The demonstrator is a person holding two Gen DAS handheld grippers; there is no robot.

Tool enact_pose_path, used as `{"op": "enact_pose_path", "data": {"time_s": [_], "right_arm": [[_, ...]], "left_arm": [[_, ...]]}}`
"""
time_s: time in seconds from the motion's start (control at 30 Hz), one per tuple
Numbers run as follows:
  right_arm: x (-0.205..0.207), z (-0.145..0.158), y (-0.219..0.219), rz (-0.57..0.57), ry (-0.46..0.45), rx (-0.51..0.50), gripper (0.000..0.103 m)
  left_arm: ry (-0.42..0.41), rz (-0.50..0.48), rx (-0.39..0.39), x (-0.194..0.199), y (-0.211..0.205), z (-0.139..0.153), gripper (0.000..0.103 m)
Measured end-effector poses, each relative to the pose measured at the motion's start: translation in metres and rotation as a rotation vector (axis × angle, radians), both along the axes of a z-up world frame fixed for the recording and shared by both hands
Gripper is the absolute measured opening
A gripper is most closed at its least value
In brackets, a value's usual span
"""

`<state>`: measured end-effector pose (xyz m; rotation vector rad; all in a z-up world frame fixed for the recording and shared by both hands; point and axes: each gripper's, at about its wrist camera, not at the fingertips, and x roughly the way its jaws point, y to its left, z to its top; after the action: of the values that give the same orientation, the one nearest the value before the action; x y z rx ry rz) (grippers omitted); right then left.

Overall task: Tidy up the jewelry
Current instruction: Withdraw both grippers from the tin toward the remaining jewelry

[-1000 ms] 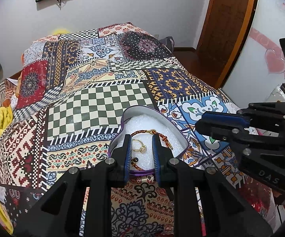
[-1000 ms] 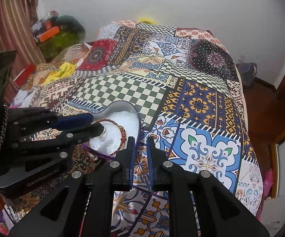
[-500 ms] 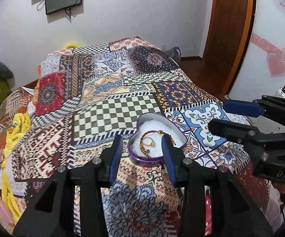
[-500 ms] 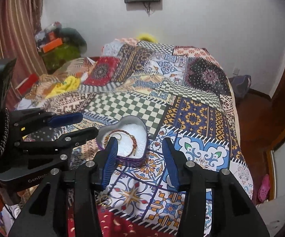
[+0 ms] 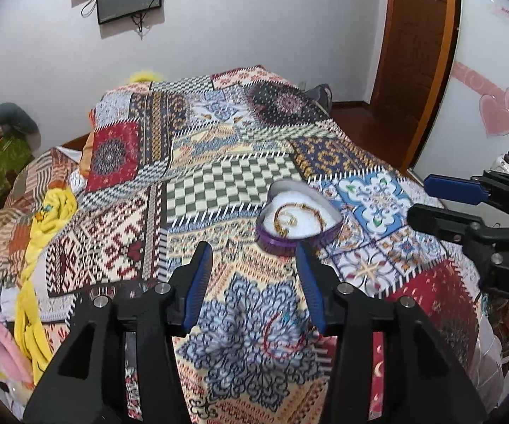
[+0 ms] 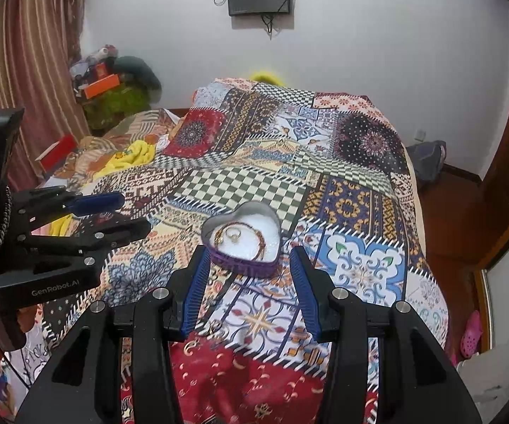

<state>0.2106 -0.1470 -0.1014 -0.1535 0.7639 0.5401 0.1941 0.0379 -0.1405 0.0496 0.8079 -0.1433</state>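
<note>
A purple heart-shaped box (image 5: pixel 289 243) with a white lining sits on the patchwork bedspread (image 5: pixel 219 183). A braided bracelet (image 5: pixel 316 212) and a gold ring (image 5: pixel 291 219) lie inside it. The box also shows in the right wrist view (image 6: pixel 243 266), with the bracelet (image 6: pixel 259 243) and ring (image 6: pixel 234 235) inside. My left gripper (image 5: pixel 254 284) is open and empty, above the bed short of the box. My right gripper (image 6: pixel 247 289) is open and empty, just short of the box. A thin red loop (image 5: pixel 284 335) lies on the spread near the left gripper.
The bed's right edge drops to a wooden floor (image 6: pixel 445 212) by a brown door (image 5: pixel 416 53). Yellow cloth (image 5: pixel 46 226) and clutter lie on the bed's left side. A small gold piece (image 6: pixel 215 328) lies on the spread near the right gripper.
Both grippers have opened wide and pulled back and up from the box. The bracelet and ring stay in the box.
</note>
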Motion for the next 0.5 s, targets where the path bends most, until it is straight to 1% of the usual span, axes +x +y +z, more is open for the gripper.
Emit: {"op": "enact_pose_path", "data": {"time_s": [0.17,0.27,0.4,0.5], "right_arm": [[-0.008,-0.013,0.0,0.002,0.032,-0.007,0.043],[-0.011,-0.024,-0.001,0.007,0.053,-0.034,0.043],[-0.015,-0.038,-0.002,0.013,0.082,-0.063,0.043],[-0.017,-0.054,-0.002,0.017,0.121,-0.078,0.043]], "left_arm": [[0.046,0.008,0.02,-0.008,0.007,-0.017,0.048],[0.088,0.01,0.024,-0.012,0.012,-0.03,0.048],[0.133,0.021,0.013,-0.015,0.016,-0.044,0.048],[0.166,0.036,-0.006,-0.017,0.017,-0.055,0.048]]}}
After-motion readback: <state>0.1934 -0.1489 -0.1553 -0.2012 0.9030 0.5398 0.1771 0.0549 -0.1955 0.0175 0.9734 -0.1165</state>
